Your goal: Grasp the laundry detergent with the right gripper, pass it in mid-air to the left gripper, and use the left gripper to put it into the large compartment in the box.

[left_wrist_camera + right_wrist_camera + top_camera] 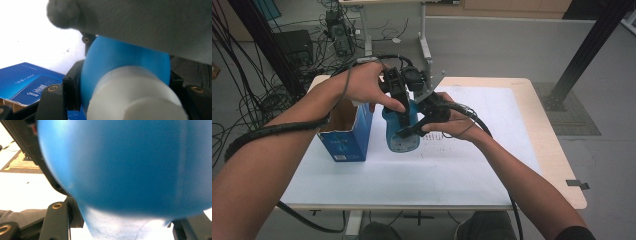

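I hold a blue plastic bottle with a white screw cap (401, 131) above the white paper-covered table (462, 170), just beside an open blue cardboard box (346, 134). My left gripper (398, 107) clamps its upper body near the cap. My right gripper (414, 129) has its jaws narrow on the lower part.

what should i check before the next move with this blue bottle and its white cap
1. Left gripper shut on the blue bottle: ok, its fingers press both sides near the neck in the left gripper view.
2. Right gripper gripping the bottle: ok, shut around its lower part.
3. White cap on the bottle: ok; how tight, cannot tell.
4. Bottle clear of the blue box: ok, the box stands to its left.
5. Bottle lifted off the table: cannot tell.
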